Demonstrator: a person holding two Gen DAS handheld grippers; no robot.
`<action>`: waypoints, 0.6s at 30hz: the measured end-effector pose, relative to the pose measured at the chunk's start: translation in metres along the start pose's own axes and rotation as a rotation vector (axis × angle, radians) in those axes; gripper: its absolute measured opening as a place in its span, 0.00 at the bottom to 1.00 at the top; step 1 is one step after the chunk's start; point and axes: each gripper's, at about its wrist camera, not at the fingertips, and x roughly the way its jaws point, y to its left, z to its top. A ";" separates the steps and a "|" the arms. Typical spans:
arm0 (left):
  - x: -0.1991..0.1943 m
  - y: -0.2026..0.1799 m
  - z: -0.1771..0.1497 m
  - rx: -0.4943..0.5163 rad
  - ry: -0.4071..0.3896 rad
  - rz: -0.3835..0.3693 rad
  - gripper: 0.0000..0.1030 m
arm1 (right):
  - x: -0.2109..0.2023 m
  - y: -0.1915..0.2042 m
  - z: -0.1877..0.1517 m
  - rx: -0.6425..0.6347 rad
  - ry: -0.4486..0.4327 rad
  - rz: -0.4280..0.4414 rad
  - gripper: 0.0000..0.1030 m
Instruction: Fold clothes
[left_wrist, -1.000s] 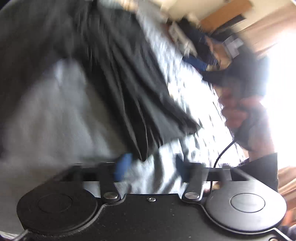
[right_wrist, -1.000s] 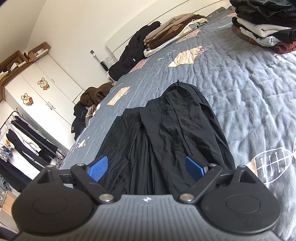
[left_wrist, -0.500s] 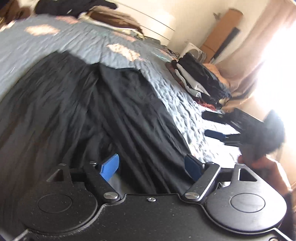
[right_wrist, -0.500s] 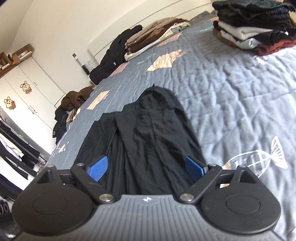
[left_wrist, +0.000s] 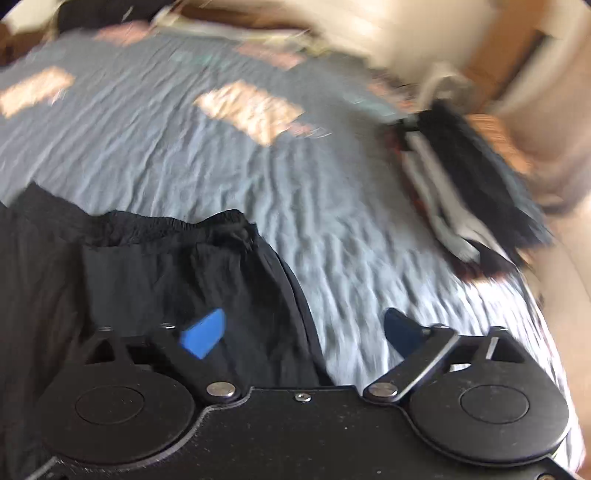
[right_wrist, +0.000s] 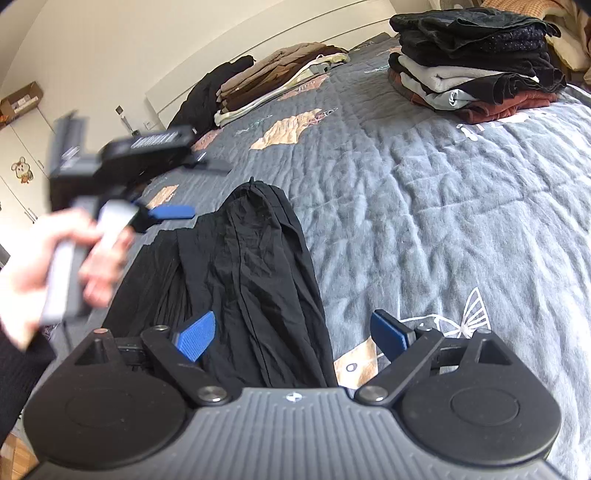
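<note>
Left tongs (left_wrist: 303, 328) gaping wide, gripping nothing | right tongs (right_wrist: 291, 334) likewise, hovering over black garment (right_wrist: 255, 273) | grey bedspread (right_wrist: 443, 206) lying bare rightward.

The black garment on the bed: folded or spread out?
Partly folded. The black garment lies lengthwise on the grey quilt, one layer overlapping another, wrinkled, not a compact stack. Both grippers are open, holding nothing.

Quilted bed (right_wrist: 424, 206): black garment (right_wrist: 251, 266), folded stacks (right_wrist: 476, 70).
</note>
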 end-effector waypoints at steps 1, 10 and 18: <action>0.012 -0.005 0.010 -0.018 0.026 0.028 0.94 | 0.000 -0.002 0.000 0.002 0.000 -0.001 0.88; 0.095 -0.014 0.029 0.016 0.151 0.281 0.94 | 0.006 -0.020 0.004 0.026 0.002 -0.019 0.88; 0.122 -0.001 0.022 -0.004 0.168 0.359 0.54 | 0.011 -0.017 0.002 0.005 0.015 -0.002 0.88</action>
